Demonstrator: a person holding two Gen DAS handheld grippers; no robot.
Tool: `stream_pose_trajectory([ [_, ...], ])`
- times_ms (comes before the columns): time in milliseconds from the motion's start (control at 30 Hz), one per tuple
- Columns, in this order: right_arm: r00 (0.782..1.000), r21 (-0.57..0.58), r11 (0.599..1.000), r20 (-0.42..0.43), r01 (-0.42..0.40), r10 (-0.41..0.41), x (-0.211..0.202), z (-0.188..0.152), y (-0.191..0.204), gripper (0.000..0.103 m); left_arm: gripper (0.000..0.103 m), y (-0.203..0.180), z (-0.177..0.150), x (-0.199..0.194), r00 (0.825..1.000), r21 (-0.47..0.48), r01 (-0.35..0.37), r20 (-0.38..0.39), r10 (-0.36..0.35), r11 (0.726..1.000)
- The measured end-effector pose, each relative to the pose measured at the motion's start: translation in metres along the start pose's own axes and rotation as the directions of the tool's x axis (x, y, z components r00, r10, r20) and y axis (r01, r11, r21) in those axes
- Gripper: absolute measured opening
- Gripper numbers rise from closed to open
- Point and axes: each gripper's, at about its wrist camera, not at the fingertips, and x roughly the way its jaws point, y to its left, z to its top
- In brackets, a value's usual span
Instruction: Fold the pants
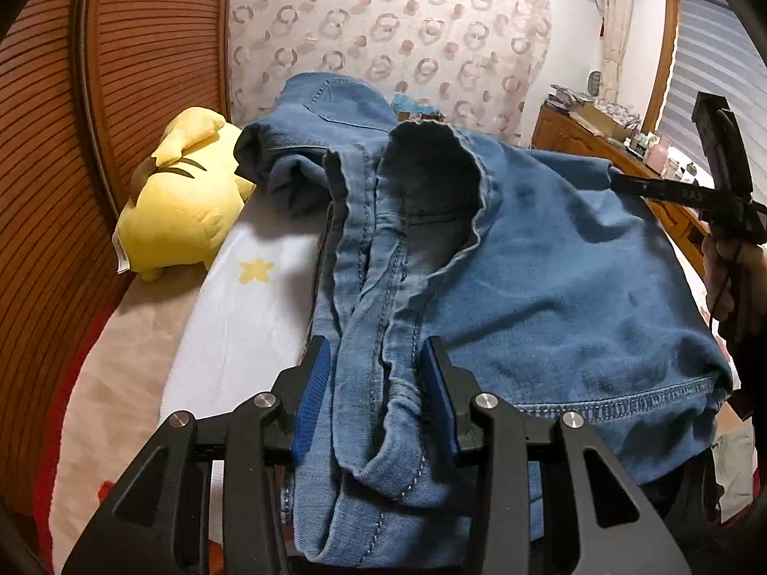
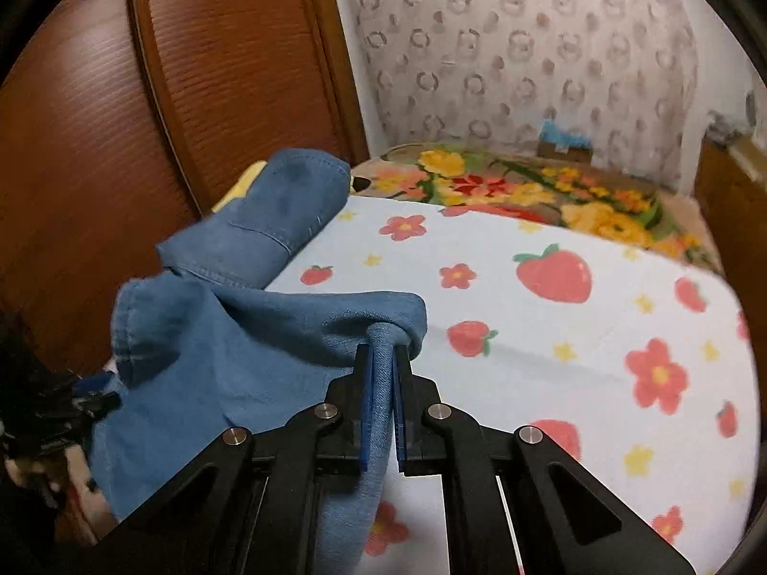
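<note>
The faded blue denim pants (image 1: 551, 287) hang bunched above the bed with the white strawberry-and-flower sheet (image 2: 575, 335), lifted between both tools. The left gripper (image 1: 378, 397) has its blue pads on either side of a gathered seam fold, jaws narrow, gripping it. The right gripper (image 2: 382, 383) pinches a twisted corner of the denim tightly. A yellow plush toy (image 1: 187, 201) lies near the bed's far-left edge, beside the brown slatted wooden panel (image 1: 144, 72).

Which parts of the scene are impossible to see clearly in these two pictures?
- Left wrist view: jeans hide the blanket beneath; the left gripper covers their near hem.
- Left wrist view: dresser clutter is too small.
- Right wrist view: the plush toy is mostly hidden behind denim.
</note>
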Motion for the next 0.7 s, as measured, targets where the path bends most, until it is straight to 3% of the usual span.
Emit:
stream_pose_trajectory([
  [133,0.999,-0.014,0.999,-0.035,0.034,-0.035,0.005,0.001,0.007,0.007,0.041,-0.003,0.003,-0.005,1.000,0.003,0.011,0.013,-0.011,1.000],
  [300,0.997,-0.001,0.999,-0.072,0.032,-0.032,-0.003,-0.003,0.008,0.034,0.041,-0.009,0.009,-0.009,1.000,0.024,0.011,0.024,-0.012,1.000],
  [400,0.996,-0.010,1.000,-0.089,0.019,-0.020,-0.012,-0.012,0.010,0.039,0.041,-0.013,0.014,-0.012,0.999,0.030,0.015,0.036,-0.016,0.999],
  [700,0.989,-0.002,1.000,-0.149,-0.008,0.008,-0.031,-0.044,0.011,0.040,0.045,-0.028,0.024,-0.018,0.998,0.062,0.036,0.048,-0.039,0.997],
])
